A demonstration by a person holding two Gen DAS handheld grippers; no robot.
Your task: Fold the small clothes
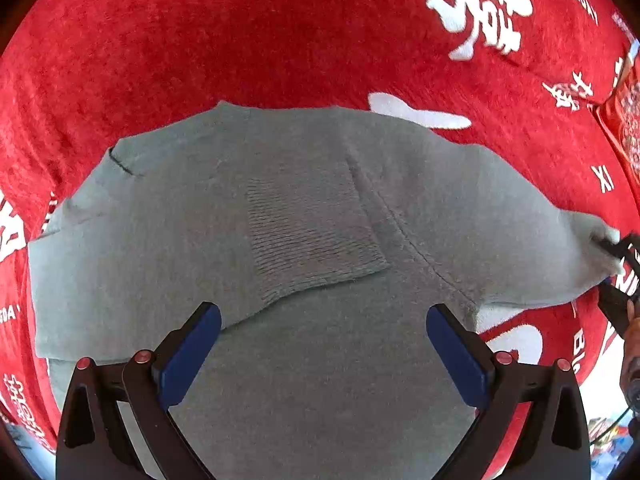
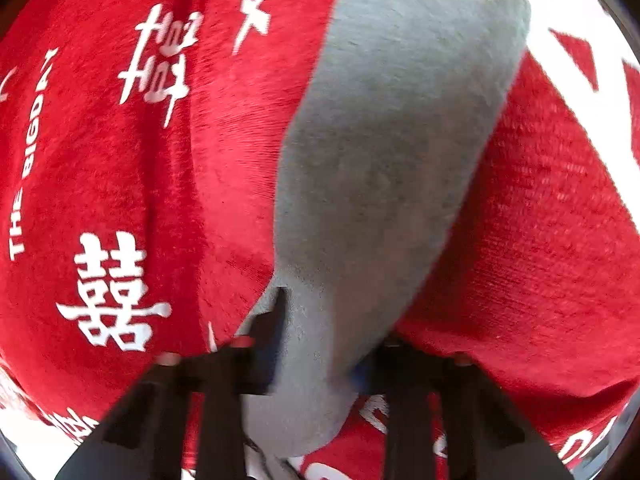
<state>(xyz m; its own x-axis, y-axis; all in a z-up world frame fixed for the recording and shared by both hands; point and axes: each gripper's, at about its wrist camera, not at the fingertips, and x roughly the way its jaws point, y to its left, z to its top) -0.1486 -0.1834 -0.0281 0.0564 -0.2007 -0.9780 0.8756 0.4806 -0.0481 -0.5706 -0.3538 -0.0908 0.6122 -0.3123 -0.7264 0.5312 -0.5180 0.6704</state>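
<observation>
A grey knit sweater (image 1: 160, 248) lies flat on the red cloth (image 1: 240, 40). One sleeve is folded across its body, ending in a ribbed cuff (image 1: 312, 232). My left gripper (image 1: 323, 312) hangs open just above the sweater's body, nothing between its blue pads (image 1: 188, 356). The other sleeve (image 1: 520, 220) stretches out to the right, where my right gripper (image 1: 616, 248) pinches its end. In the right wrist view that sleeve (image 2: 380, 140) runs away from the right gripper (image 2: 320, 328), whose fingers are shut on its near end, lifted slightly off the cloth.
The red cloth (image 2: 120, 184) carries white printed characters and covers the whole surface. A red printed packet (image 1: 624, 128) lies at the far right edge. A person's hand (image 1: 632, 340) shows behind the right gripper. A pale floor strip (image 1: 600, 392) is visible past the cloth's lower right edge.
</observation>
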